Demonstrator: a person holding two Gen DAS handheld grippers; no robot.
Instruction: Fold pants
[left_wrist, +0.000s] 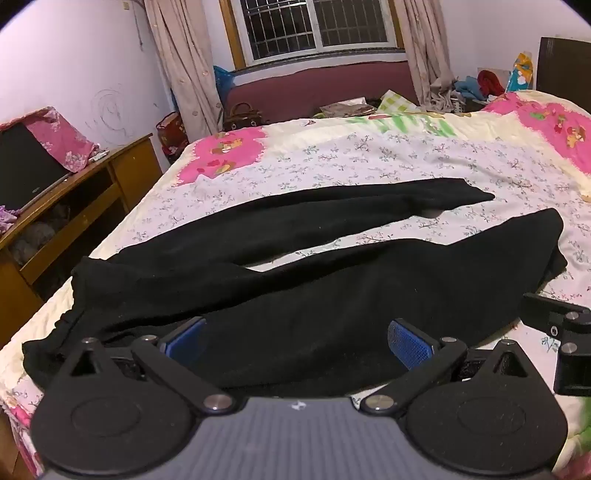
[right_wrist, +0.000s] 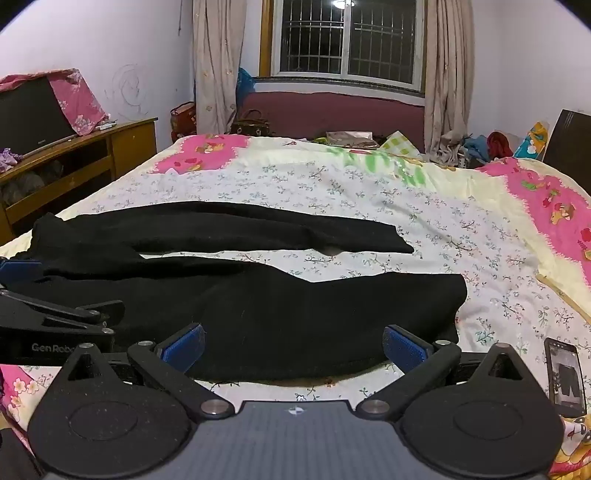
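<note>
Black pants (left_wrist: 295, 266) lie flat across the bed, waist at the left, both legs stretched to the right with a strip of sheet between them. My left gripper (left_wrist: 297, 341) hovers open over the near leg close to the waist, blue pads (left_wrist: 408, 345) wide apart, nothing between them. In the right wrist view the same pants (right_wrist: 258, 314) show, and my right gripper (right_wrist: 293, 349) stands open above the near leg's hem end. The left gripper's body (right_wrist: 55, 325) appears at that view's left edge; the right gripper's body (left_wrist: 561, 332) shows at the left wrist view's right edge.
The bed (right_wrist: 369, 192) carries a floral sheet with pink patches. A phone (right_wrist: 565, 376) lies on the sheet at the near right. A wooden cabinet (left_wrist: 74, 206) with a screen stands left of the bed. Bags and clothes pile below the window at the far side.
</note>
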